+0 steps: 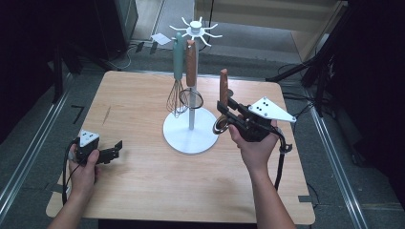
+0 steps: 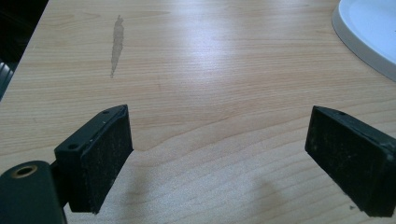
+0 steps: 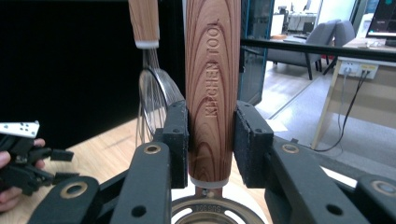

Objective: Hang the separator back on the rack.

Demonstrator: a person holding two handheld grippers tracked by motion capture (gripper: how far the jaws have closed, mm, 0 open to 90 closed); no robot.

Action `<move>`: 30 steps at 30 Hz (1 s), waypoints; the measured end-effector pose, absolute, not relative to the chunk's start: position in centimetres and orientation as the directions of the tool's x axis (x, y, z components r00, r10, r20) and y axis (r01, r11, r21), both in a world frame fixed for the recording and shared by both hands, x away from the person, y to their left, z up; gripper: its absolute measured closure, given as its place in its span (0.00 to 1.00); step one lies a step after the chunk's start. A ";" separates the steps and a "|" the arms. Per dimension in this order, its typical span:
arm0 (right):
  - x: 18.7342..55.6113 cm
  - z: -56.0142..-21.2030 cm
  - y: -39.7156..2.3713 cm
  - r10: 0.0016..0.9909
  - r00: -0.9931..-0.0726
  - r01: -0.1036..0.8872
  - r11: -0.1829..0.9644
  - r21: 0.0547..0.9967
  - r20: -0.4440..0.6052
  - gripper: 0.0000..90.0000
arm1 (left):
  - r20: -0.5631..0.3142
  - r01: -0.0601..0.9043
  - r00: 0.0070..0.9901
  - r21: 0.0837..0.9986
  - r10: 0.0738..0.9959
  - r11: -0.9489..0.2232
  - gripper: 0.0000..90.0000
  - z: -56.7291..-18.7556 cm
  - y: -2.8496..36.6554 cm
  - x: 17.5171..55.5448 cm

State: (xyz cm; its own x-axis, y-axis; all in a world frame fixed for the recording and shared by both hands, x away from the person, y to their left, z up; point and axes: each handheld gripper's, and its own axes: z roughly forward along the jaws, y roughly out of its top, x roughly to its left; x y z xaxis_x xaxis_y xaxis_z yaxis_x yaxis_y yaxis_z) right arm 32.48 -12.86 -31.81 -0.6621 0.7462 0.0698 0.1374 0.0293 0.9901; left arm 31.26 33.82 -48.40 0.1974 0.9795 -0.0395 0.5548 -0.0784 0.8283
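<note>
My right gripper (image 1: 223,108) is shut on a wooden-handled kitchen tool (image 1: 223,85), held upright above the table to the right of the white utensil stand (image 1: 192,112). Its round metal head (image 1: 220,127) hangs below the jaws. In the right gripper view both pads press the handle (image 3: 212,84), which reads "KITCHEN TOOL", and my right gripper (image 3: 212,144) grips it near its lower end. A teal-handled whisk (image 1: 177,76) and a wooden-handled wire strainer (image 1: 191,78) hang from the stand. My left gripper (image 1: 114,150) rests low at the table's left, open and holding nothing (image 2: 219,158).
The stand's round white base (image 1: 190,133) sits mid-table, and its edge (image 2: 369,32) lies ahead and to the right of my left gripper. Curved white hooks (image 1: 196,29) ring the top of the stand. The wooden table (image 1: 157,181) ends close behind the person's forearms.
</note>
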 end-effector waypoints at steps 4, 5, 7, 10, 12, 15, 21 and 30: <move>32.6 -31.1 -12.3 0.745 -0.665 0.117 0.027 0.993 0.058 0.78 | -0.041 0.556 0.197 0.828 0.980 -0.077 0.09 -48.4 33.8 31.3; 32.6 -31.0 -12.2 0.744 -0.666 0.111 0.031 0.993 0.052 0.78 | -0.043 0.557 0.196 0.827 0.980 -0.076 0.09 -48.4 33.9 31.2; 32.6 -30.7 -11.9 0.742 -0.669 0.113 0.035 0.993 0.050 0.78 | -0.042 0.557 0.196 0.827 0.980 -0.076 0.09 -48.4 33.9 31.2; 32.8 -30.3 -11.6 0.737 -0.675 0.101 0.037 0.994 0.041 0.78 | -0.041 0.556 0.197 0.828 0.979 -0.077 0.09 -48.4 33.8 31.3; 32.9 -30.1 -11.4 0.738 -0.674 0.100 0.031 0.994 0.044 0.78 | -0.041 0.555 0.197 0.828 0.980 -0.077 0.09 -48.4 33.8 31.3; 33.0 -29.6 -11.3 0.737 -0.675 0.090 0.034 0.995 0.036 0.78 | -0.041 0.553 0.197 0.830 0.979 -0.077 0.09 -48.4 33.8 31.3; 33.4 -28.8 -11.2 0.739 -0.673 0.076 0.023 0.997 0.034 0.78 | -0.041 0.554 0.197 0.829 0.980 -0.076 0.09 -48.4 33.8 31.3; 33.7 -28.0 -10.8 0.741 -0.671 0.071 0.016 0.997 0.036 0.78 | -0.042 0.554 0.196 0.829 0.980 -0.075 0.09 -48.4 33.8 31.3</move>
State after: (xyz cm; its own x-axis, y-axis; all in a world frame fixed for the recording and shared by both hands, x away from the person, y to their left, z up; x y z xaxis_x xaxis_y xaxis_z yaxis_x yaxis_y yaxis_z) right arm 33.69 -10.79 -28.05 -0.6711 0.7405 0.0359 0.0715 0.0164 0.9973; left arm 31.28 33.80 -48.42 0.1962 0.9796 -0.0423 0.5543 -0.0752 0.8289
